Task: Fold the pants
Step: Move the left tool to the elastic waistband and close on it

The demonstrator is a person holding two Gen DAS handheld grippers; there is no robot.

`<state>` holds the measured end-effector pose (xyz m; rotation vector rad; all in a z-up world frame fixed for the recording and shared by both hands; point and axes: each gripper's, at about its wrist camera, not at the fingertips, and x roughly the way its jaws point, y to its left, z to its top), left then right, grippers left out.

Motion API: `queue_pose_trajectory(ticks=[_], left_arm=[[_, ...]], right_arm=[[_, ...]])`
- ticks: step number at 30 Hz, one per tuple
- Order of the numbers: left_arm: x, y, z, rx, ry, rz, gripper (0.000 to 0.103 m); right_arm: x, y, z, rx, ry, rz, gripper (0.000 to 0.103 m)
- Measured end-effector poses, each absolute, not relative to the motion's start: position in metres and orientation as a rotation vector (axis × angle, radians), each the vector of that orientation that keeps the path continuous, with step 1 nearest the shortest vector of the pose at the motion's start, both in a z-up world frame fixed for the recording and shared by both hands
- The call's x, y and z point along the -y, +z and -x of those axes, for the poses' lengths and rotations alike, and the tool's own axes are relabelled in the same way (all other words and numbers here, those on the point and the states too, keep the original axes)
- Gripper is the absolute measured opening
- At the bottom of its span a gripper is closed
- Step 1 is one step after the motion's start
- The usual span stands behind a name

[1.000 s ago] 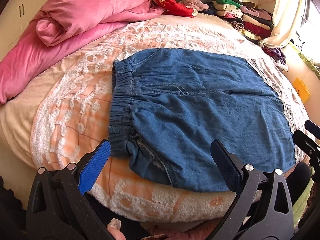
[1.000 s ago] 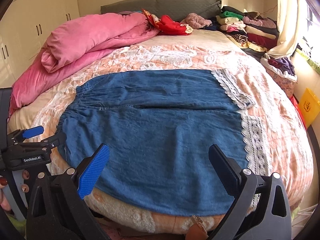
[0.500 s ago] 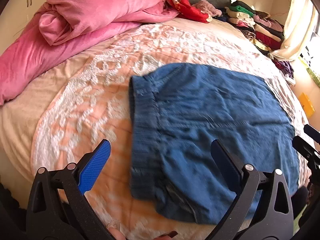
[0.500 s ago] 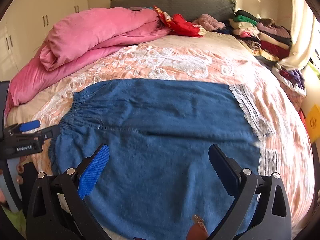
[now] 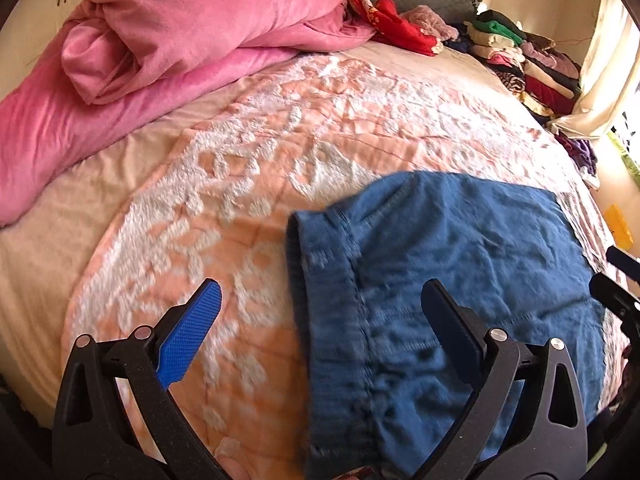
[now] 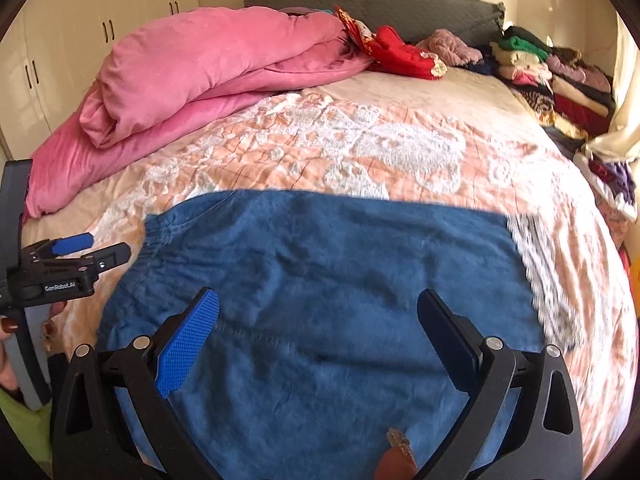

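Bedroom, bed (image 6: 420, 92) covered by a peach and white patterned bedspread (image 6: 360, 148). Pink quilt (image 6: 208, 68) bundled at the far left of the mattress; red garment (image 6: 400, 54) next to it near the grey headboard (image 6: 380, 0). Stacked folded clothes (image 6: 560, 84) run along the far right edge. Cream cupboard doors (image 6: 80, 40) on the left wall.

Blue pants (image 6: 320, 280) lie flat across the near part of the bedspread, folded over on themselves, gathered waistband (image 5: 320, 280) to the left, lower end to the right. Fabric shows shallow wrinkles; views are partly blurred.

Left gripper (image 5: 320, 312): fingers wide apart, nothing between them. It hovers over the waistband end, one finger above bare bedspread, the other above the denim. Contact with the cloth cannot be told.

Right gripper (image 6: 318, 316): fingers wide apart, nothing clamped, positioned over the middle of the pants. In the right wrist view the left gripper (image 6: 92, 252) is visible at the left margin, just beside the waistband corner, with part of a hand (image 6: 8, 328) behind it.
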<state>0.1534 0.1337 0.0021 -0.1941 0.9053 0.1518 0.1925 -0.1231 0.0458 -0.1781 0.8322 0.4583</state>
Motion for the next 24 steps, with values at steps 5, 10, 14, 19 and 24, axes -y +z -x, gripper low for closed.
queue_pose_trajectory(ticks=[5,10,14,19,24], left_arm=[[-0.142,-0.005,-0.177,-0.923,0.154,0.163,0.094],[-0.149,-0.011,-0.197,-0.93,0.121,0.169,0.094],[-0.151,-0.018,-0.211,-0.943,0.148,0.133,0.094],[-0.15,-0.024,-0.221,-0.933,0.147,0.106,0.094],[-0.147,-0.036,-0.23,-0.954,0.125,0.085,0.077]], right_arm=[[0.112,0.039,-0.224,-0.846,0.467,0.196,0.099],[0.096,0.021,-0.259,-0.894,0.475,0.23,0.099],[0.08,0.01,-0.278,-0.903,0.493,0.29,0.099],[0.069,0.005,-0.292,-0.892,0.521,0.315,0.099],[0.059,0.004,-0.302,-0.869,0.56,0.361,0.099]])
